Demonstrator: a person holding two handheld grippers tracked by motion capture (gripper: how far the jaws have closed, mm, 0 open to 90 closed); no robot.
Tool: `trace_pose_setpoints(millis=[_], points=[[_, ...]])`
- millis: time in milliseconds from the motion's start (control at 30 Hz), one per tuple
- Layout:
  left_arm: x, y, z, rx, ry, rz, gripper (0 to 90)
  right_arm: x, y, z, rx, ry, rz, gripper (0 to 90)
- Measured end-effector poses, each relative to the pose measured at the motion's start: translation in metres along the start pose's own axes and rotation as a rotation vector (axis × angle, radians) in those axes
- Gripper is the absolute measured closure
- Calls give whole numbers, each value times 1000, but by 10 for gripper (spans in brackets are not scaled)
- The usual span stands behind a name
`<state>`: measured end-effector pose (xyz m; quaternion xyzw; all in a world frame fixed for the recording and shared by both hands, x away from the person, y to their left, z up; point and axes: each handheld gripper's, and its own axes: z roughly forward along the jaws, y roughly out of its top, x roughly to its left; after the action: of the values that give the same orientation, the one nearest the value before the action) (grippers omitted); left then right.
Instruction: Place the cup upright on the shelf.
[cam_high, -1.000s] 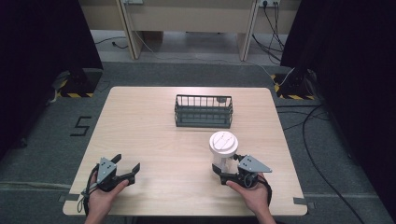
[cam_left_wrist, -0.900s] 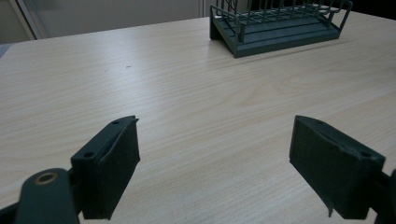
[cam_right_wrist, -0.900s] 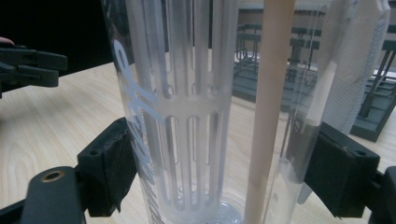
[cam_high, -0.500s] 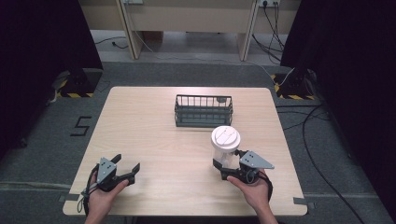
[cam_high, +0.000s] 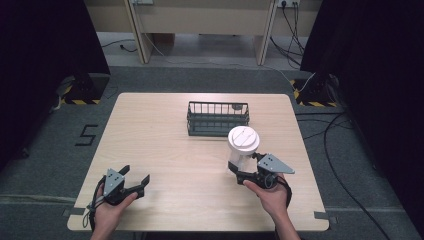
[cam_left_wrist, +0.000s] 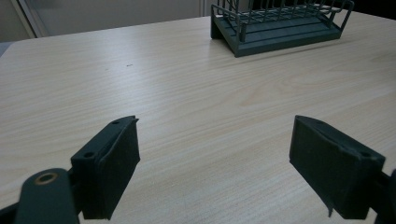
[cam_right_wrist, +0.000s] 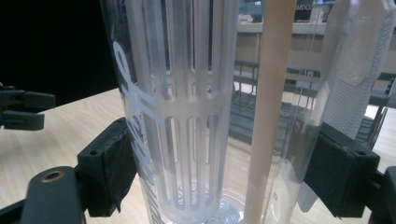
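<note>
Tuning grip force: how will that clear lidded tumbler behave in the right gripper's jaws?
The tumbler looks like smooth clear plastic, so probably slippery against the right gripper pads. It looks empty, so likely light. It is tall with a wide white lid, so it may tip if set down carelessly.

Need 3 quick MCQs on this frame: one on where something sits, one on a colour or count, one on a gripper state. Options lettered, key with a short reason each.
1. Where does the wire basket stand?
A. at the table's far middle
B. at the near left corner
C. on the floor

2. What colour is the tumbler's lid?
A. black
B. white
C. red

3. What state is the left gripper in?
A. shut on the tumbler
B. shut on the basket
C. open, holding nothing

Key: 1 A, the high view shows it beyond both hands, mid-table. 2 B, the round lid looks white from above. 3 C, its jaws stand wide apart over bare wood in the left gripper view; the right gripper clamps the clear tumbler.
</note>
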<state>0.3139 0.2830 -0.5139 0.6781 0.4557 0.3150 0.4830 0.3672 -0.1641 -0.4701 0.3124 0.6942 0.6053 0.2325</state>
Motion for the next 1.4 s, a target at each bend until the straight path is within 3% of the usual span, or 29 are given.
trace_pose_setpoints(millis=[633, 1400], points=[[0, 0, 0, -4, -7, -3, 154, -11, 27, 27, -53, -12, -7, 189], [-2, 1, -1, -7, -20, 0, 154, -26, 47, 56, -63, -31, 12, 189]])
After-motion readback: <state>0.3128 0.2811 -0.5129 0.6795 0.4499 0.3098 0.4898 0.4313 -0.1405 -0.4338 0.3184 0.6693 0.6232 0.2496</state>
